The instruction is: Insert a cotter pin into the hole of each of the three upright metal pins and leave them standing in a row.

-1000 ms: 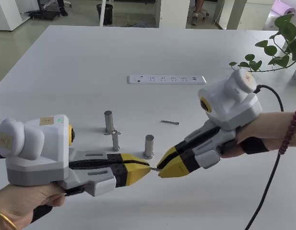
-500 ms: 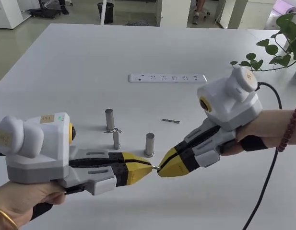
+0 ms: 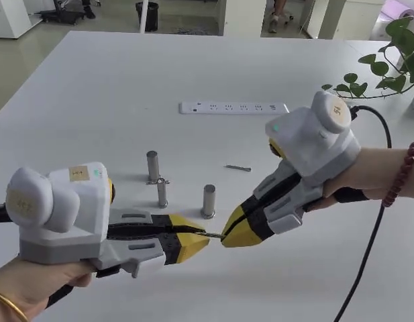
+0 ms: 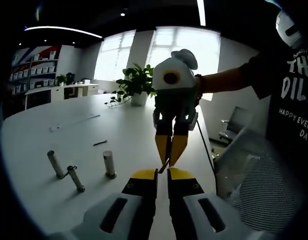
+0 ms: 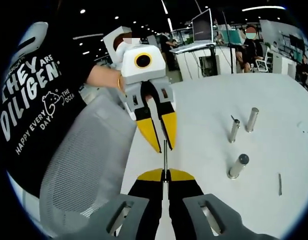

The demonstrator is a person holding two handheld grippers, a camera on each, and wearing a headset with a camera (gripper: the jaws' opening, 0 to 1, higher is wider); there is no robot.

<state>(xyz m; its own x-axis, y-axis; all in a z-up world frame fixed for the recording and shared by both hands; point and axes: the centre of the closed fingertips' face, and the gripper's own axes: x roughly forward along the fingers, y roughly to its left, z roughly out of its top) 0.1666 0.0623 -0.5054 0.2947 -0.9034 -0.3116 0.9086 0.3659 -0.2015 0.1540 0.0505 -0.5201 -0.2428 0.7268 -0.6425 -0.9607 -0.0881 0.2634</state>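
Cotter pin [image 3: 215, 235] sits level above the table [image 3: 92, 87], between the tips of the 2 grippers. The right gripper [image 3: 227, 236] is clamped on 1 end of it; in the right gripper view its jaws meet around the thin shaft. The left gripper [image 3: 205, 238] faces it tip to tip, its jaws a narrow way apart with the pin's free end between them. Just behind stand 3 upright metal pieces: the back post [image 3: 152, 166], the middle post [image 3: 162, 194] and the right post [image 3: 208, 201]. The middle post has a second cotter pin [image 3: 157, 181] through its top. A third cotter pin [image 3: 238, 168] lies flat between the posts and the power strip [image 3: 233, 108].
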